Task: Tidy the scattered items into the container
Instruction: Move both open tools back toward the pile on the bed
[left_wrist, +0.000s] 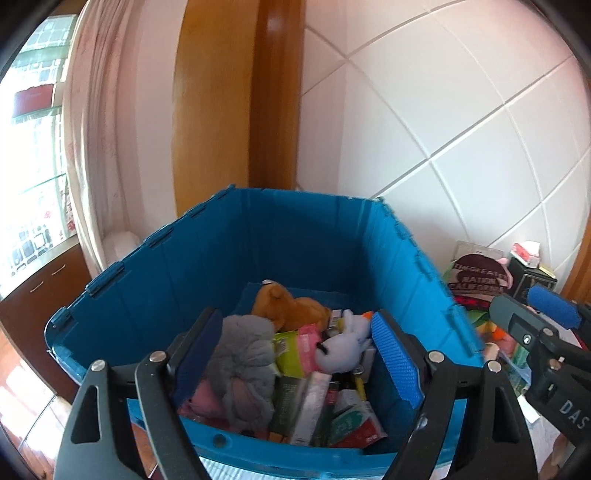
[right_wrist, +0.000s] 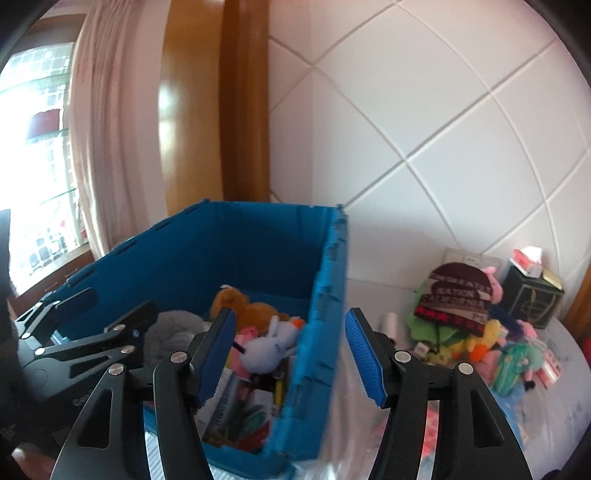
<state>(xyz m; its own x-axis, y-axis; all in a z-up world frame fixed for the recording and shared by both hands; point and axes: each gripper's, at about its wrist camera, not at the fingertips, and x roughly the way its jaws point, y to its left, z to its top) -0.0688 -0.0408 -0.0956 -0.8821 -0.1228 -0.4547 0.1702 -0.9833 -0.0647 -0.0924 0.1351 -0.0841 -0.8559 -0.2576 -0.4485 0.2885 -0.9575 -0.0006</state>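
Note:
A blue plastic crate stands in front of me, holding a brown plush, a grey plush, a white plush and several boxes. My left gripper is open and empty, hovering over the crate's near side. My right gripper is open and empty, straddling the crate's right wall; it also shows in the left wrist view. To the right of the crate, scattered items lie in a pile: a dark knit hat, a green plush and a yellow plush.
A dark box with a small pink-and-white carton on top stands at the far right against the white tiled wall. A wooden door frame and a curtain stand behind the crate. A window is at the left.

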